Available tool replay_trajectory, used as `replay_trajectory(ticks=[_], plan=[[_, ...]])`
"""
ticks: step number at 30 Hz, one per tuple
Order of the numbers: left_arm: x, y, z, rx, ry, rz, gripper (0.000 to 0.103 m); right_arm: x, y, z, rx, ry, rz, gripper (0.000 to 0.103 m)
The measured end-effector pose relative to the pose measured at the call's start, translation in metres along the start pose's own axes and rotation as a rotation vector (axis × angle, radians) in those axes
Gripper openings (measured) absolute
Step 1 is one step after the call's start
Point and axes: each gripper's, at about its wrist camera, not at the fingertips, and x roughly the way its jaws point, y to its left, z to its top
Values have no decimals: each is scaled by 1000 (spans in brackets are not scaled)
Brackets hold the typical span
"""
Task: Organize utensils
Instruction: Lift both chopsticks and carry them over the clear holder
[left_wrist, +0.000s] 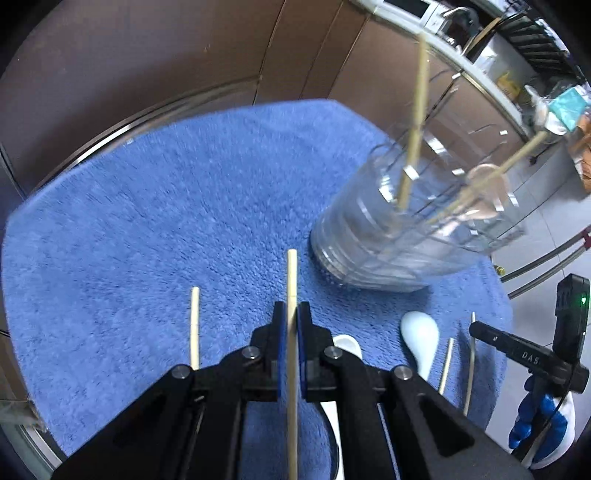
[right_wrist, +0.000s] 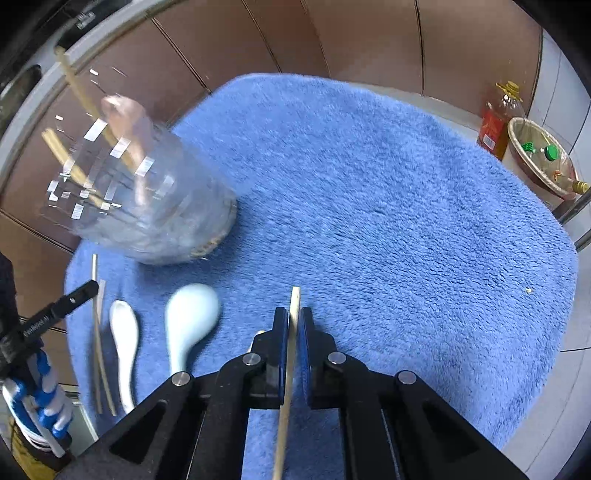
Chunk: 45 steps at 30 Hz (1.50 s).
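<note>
Surface: blue pile mat (right_wrist: 388, 206) on a table; brown cabinet panels (left_wrist: 147, 66) behind it.
Left-held chopstick (left_wrist: 292, 332): clamped between the blue pads of the left gripper (left_wrist: 291, 317). Long axis runs straight ahead along the fingers; the free tip projects past them over the mat. The rear end is cut off at the lower frame edge.
Right-held chopstick (right_wrist: 291, 343): clamped in the right gripper (right_wrist: 293, 325), its jaws closed onto it. Long axis runs forward with a slight lean to the right; only a short tip clears the fingers.
Loose chopstick (left_wrist: 194, 328): lies on the mat beside the left gripper, parallel to the held one, its near end hidden behind the gripper body.
Chopstick pair (right_wrist: 99, 350): lies at the mat's left edge, axes pointing away from the camera, partly crossed by the other gripper's finger.
Spoons: pale blue spoon (right_wrist: 190, 317) and white spoon (right_wrist: 125, 332) lie side by side, bowls away, handles toward the camera; handle ends hidden by the gripper.
Clear holder (right_wrist: 147, 206): stands on the mat, smeared by motion blur; chopsticks (left_wrist: 415, 122) lean out of it, and a pinkish spoon-like item inside is hard to make out.
Background: oil bottle (right_wrist: 496, 122) and lined bin (right_wrist: 543, 158) beyond the mat.
</note>
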Motion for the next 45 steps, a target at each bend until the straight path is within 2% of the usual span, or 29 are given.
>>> replay_trajectory(ticks=[9, 14, 20, 26, 36, 45], plan=[[-62, 0, -28, 7, -144, -29, 5, -67, 20, -27, -81, -183, 111, 6], [-95, -2, -43, 23, -225, -25, 5, -106, 35, -55, -162, -308, 133, 6], [-123, -12, -52, 44, -303, 1, 5, -133, 46, -79, -213, -387, 142, 6], [-130, -15, -61, 39, -342, 7, 5, -154, 52, -92, -242, -443, 163, 6], [-141, -16, -70, 26, -363, 9, 5, -188, 60, -101, -277, -533, 217, 6], [-157, -32, -54, 29, -402, -28, 5, -216, 70, -90, -298, -641, 271, 6]])
